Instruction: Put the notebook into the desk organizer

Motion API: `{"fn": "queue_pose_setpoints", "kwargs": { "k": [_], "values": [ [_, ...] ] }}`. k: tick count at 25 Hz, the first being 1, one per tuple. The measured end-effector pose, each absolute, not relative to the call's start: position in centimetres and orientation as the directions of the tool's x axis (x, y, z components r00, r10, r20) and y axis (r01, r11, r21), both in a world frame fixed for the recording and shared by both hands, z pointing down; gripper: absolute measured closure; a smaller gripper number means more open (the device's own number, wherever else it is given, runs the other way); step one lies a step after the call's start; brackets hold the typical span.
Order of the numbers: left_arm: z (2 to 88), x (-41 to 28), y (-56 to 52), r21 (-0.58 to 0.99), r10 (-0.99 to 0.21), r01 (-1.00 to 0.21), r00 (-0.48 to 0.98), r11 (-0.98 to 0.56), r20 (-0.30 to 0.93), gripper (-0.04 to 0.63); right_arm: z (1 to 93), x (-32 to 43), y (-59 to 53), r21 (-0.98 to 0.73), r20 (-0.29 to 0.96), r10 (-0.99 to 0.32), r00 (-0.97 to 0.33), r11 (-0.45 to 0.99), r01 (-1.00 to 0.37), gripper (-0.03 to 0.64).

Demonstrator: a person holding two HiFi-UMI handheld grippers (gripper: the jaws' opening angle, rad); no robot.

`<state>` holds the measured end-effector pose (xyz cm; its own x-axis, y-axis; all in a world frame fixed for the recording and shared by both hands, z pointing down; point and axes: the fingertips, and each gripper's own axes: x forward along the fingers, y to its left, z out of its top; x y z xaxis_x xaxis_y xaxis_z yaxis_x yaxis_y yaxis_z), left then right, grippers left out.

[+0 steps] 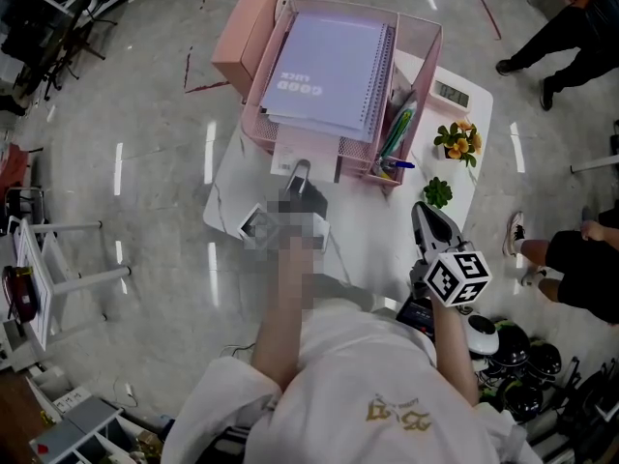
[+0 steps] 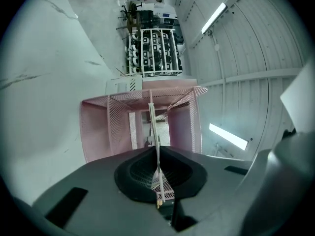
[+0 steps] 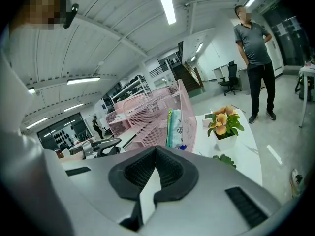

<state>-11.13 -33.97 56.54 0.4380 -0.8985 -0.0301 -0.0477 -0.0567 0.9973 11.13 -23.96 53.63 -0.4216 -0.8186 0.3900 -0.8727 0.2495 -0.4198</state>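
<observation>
head view, notebook atop desk organizer, left gripper grasping its mesh edge, right gripper jaws clenched

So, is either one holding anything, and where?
The left gripper pinches the organizer by a thin mesh edge; the right gripper holds nothing.

A: State of left tool?
B: left arm stretched straight forward; tool rolled onto its side; jaws pinched together on a thin mesh edge.
A: And right tool?
B: Drawn back close to the body; right forearm raised; jaws together, nothing between them; marker cube facing up.
</observation>
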Motion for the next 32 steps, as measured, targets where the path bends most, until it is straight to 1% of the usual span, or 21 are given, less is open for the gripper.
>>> {"fn": "queue_pose_setpoints", "kwargs": {
  "k": [4, 10, 12, 17, 21, 22, 24, 27, 29, 32],
  "values": [
    [56.6, -11.0, -34.5, 0.996, -0.884, -0.073, 0.467, -0.06, -0.02, 0.557, 54.0, 10.8, -24.1, -0.422, 0.393, -0.815, -0.426, 0.252, -0.871, 0.606],
    [56.8, -10.8, -35.1, 0.994, -0.879, -0.095, 0.477, -0.046, 0.005, 0.52, 54.1, 10.6, -24.2, -0.426, 0.396, -0.811, -0.431, 0.253, -0.869, 0.606],
    [57.6, -10.9, -35.1, 0.993, -0.88, -0.116, 0.473, -0.017, 0.04, 0.493, 54.0, 10.6, -24.2, -0.426, 0.394, -0.812, -0.43, 0.253, -0.869, 0.606],
    [58.3, -11.2, -34.9, 0.99, -0.882, -0.141, 0.464, 0.017, 0.081, 0.439, 53.8, 10.8, -24.0, -0.422, 0.386, -0.82, -0.423, 0.251, -0.871, 0.606],
    [58.6, -11.9, -34.2, 0.98, -0.889, -0.197, 0.442, 0.033, 0.119, 0.367, 53.3, 10.9, -23.9, -0.42, 0.377, -0.824, -0.422, 0.255, -0.871, 0.606],
    [58.7, -12.2, -34.0, 0.976, -0.893, -0.216, 0.431, 0.037, 0.129, 0.333, 53.2, 10.8, -24.0, -0.419, 0.373, -0.825, -0.425, 0.258, -0.87, 0.606],
    [58.8, -12.9, -33.6, 0.968, -0.901, -0.249, 0.41, 0.041, 0.144, 0.315, 53.0, 10.6, -24.1, -0.419, 0.366, -0.825, -0.431, 0.268, -0.868, 0.607],
    [58.8, -13.5, -32.6, 0.957, -0.903, -0.287, 0.4, 0.036, 0.154, 0.348, 52.7, 10.2, -24.1, -0.418, 0.356, -0.823, -0.442, 0.283, -0.863, 0.606],
    [58.8, -14.0, -31.7, 0.944, -0.903, -0.329, 0.395, 0.032, 0.169, 0.359, 52.3, 9.7, -24.1, -0.418, 0.345, -0.822, -0.453, 0.297, -0.858, 0.606],
    [58.4, -14.5, -30.1, 0.911, -0.903, -0.413, 0.389, 0.007, 0.184, 0.427, 51.4, 8.9, -24.2, -0.42, 0.322, -0.821, -0.472, 0.323, -0.848, 0.606]
  ]
}}
